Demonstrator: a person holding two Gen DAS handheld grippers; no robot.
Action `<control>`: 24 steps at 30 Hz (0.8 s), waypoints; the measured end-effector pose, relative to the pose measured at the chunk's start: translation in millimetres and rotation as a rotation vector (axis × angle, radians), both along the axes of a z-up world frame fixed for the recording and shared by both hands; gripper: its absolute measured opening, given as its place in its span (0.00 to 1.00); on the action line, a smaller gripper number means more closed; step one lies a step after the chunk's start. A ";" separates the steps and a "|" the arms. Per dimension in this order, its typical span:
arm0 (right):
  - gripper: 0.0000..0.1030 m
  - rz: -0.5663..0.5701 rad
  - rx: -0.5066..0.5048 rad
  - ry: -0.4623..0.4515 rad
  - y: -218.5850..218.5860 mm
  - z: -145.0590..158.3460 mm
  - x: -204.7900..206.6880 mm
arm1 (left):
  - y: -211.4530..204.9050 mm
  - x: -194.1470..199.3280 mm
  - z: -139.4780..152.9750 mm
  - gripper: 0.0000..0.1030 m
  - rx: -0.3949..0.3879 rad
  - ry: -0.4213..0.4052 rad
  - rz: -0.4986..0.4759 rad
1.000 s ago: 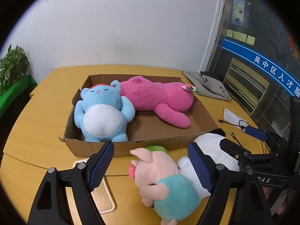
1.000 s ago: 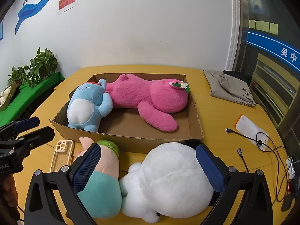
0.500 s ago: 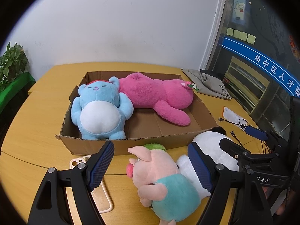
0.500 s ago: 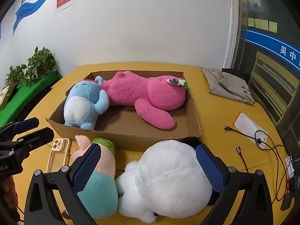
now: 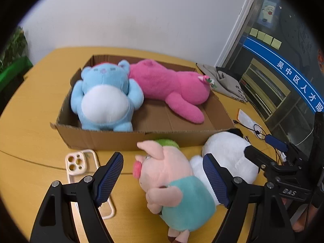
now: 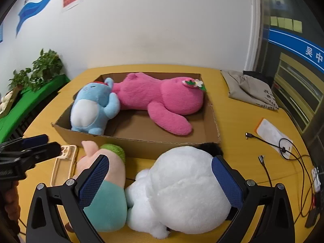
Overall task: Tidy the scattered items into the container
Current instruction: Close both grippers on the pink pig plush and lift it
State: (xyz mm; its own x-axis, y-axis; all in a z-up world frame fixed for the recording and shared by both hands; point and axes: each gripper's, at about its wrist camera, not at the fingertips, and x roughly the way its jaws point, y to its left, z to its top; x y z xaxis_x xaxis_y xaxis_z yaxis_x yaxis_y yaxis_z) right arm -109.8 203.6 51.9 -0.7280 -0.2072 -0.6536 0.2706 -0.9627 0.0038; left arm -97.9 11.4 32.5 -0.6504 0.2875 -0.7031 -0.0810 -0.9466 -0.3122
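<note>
1. Left gripper (image 5: 163, 175) hangs with its blue-padded jaws apart on either side of the pink pig plush in a teal shirt (image 5: 172, 184), neither pad pressing on it; the pig lies on the round yellow tabletop (image 5: 30, 141), just outside the near wall of the box.
2. Right gripper (image 6: 160, 175) also stands spread, its jaws to either side of the round white plush with a black ear (image 6: 182, 190), which lies against the pig's right side by the near table edge. Whether its right pad touches the fur I cannot tell.
3. Beyond both, the shallow brown cardboard box (image 5: 125, 141) sits mid-table and already holds two toys: the light-blue bear with a white belly (image 5: 105, 101) at its left end and the long pink plush with a flower (image 5: 172, 87) along its far wall.
4. Judged from this, about half is done: two plushes are in, two are left. The box floor in front of the pink plush looks free for them.
5. A cream phone case (image 5: 81, 166) lies by the box's near-left corner; whether it counts as clutter is unclear.
</note>
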 end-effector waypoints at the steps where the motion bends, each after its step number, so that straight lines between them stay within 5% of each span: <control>1: 1.00 0.022 -0.001 0.005 -1.4 0.4 4.2 | -1.9 -0.3 -2.4 0.78 0.007 -0.009 0.000; 7: 1.00 0.279 -0.032 -0.082 -29.1 -20.8 30.5 | -8.2 -12.1 -27.6 0.78 0.065 -0.099 -0.018; 12: 1.00 0.379 -0.112 -0.213 -60.6 -62.8 29.1 | -2.6 -34.6 -54.7 0.78 0.080 -0.189 -0.045; 15: 0.97 0.369 -0.115 -0.266 -74.9 -87.9 22.1 | 1.5 -46.6 -69.3 0.78 0.099 -0.227 -0.062; 19: 0.83 0.292 -0.047 -0.270 -82.5 -105.2 16.1 | -0.9 -54.6 -83.6 0.78 0.219 -0.254 -0.088; 24: 0.78 0.297 -0.062 -0.279 -81.3 -108.6 15.4 | 1.6 -54.6 -87.2 0.67 0.254 -0.240 -0.110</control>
State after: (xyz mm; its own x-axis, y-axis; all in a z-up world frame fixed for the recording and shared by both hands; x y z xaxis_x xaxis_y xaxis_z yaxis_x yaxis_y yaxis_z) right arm -94.4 122.2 -56.7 -0.4269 -0.4270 -0.7972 0.5170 -0.8385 0.1723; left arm -152.5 13.0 -54.7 -0.4309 0.5319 -0.7290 -0.0743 -0.8260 -0.5588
